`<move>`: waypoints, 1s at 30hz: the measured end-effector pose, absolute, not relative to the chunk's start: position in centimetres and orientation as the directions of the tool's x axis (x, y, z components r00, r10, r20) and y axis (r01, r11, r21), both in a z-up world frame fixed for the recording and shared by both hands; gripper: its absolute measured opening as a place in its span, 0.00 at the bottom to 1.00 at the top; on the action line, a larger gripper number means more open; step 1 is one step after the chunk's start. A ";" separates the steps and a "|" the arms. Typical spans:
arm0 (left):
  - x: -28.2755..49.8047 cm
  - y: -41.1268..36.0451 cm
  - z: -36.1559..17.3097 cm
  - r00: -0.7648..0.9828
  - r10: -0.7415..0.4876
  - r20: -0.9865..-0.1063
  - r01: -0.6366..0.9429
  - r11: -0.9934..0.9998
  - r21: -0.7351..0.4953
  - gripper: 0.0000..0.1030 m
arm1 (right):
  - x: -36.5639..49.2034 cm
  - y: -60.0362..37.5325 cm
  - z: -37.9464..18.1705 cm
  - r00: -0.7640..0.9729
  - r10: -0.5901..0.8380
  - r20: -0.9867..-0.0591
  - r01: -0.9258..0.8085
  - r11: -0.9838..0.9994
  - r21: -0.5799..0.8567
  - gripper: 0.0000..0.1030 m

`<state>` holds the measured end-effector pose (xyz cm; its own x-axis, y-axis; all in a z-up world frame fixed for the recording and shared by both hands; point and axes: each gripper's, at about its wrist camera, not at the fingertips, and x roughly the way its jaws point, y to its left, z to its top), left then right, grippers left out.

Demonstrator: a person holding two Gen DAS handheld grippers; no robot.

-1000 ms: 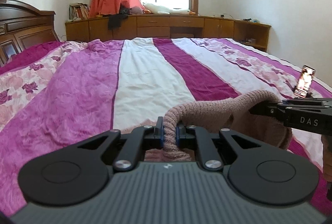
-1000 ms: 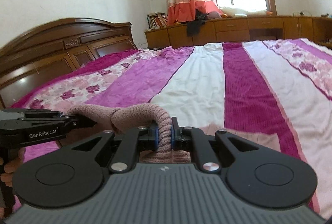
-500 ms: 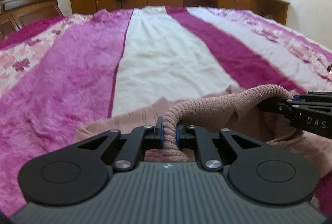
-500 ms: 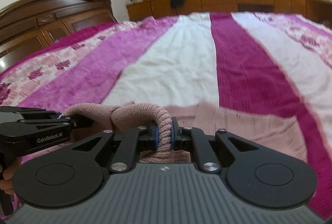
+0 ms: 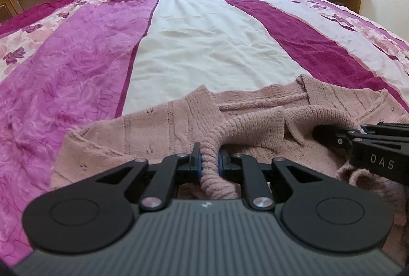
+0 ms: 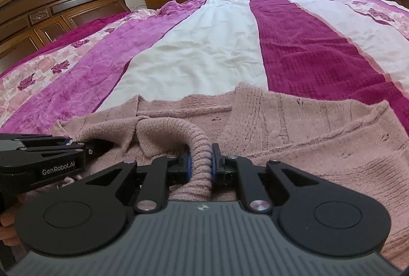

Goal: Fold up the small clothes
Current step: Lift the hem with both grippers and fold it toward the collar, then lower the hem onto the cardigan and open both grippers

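Pink knit sweater (image 5: 158,133) pinched at its edge by both hand-held grippers (image 5: 210,161) (image 6: 200,163) on bed (image 5: 204,46); uneven release could bunch it.

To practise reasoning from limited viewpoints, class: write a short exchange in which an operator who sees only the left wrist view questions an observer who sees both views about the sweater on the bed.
Operator: My left gripper is shut on the ribbed edge of the sweater. Is the right gripper holding it too? I see only its side.
Observer: Yes, its fingers are clamped on the same ribbed band.
Operator: How does the sweater lie to the right of that grip?
Observer: It spreads fairly flat over the bedspread, reaching onto the dark magenta stripe.
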<state>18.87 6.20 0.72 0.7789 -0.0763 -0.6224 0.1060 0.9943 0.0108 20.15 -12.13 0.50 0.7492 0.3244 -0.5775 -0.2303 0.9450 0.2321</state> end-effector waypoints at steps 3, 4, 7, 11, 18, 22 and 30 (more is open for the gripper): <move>18.7 6.0 0.8 0.784 -0.071 -0.616 0.105 0.994 0.019 0.14 | 20.0 -12.4 0.5 0.750 0.329 -0.574 -0.223 0.942 0.249 0.16; 18.6 5.9 0.8 0.787 -0.067 -0.614 0.105 0.994 0.026 0.14 | 19.8 -12.5 0.7 0.749 0.333 -0.572 -0.226 0.941 0.252 0.25; 18.3 5.7 1.1 0.789 -0.056 -0.612 0.104 0.994 0.042 0.15 | 19.4 -12.6 1.1 0.753 0.327 -0.571 -0.216 0.942 0.255 0.45; 17.7 5.8 1.8 0.789 -0.055 -0.611 0.102 0.994 0.042 0.18 | 18.4 -13.3 2.0 0.754 0.349 -0.556 -0.209 0.931 0.301 0.53; 15.8 6.1 3.6 0.792 -0.070 -0.607 0.099 0.995 0.015 0.19 | 16.1 -14.4 3.9 0.768 0.354 -0.533 -0.199 0.924 0.326 0.53; 14.5 6.1 4.6 0.793 -0.075 -0.605 0.105 0.994 0.014 0.19 | 14.3 -14.8 5.1 0.772 0.364 -0.520 -0.210 0.920 0.332 0.53; 11.8 6.4 6.1 0.796 -0.087 -0.599 0.107 0.994 -0.002 0.19 | 10.7 -15.6 6.8 0.782 0.366 -0.504 -0.215 0.918 0.332 0.57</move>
<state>11.83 6.35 6.08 0.7956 -0.0872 -0.5995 0.1075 0.9942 -0.0020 10.71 -15.62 6.83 0.7823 0.3656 -0.5044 -0.2151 0.9184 0.3321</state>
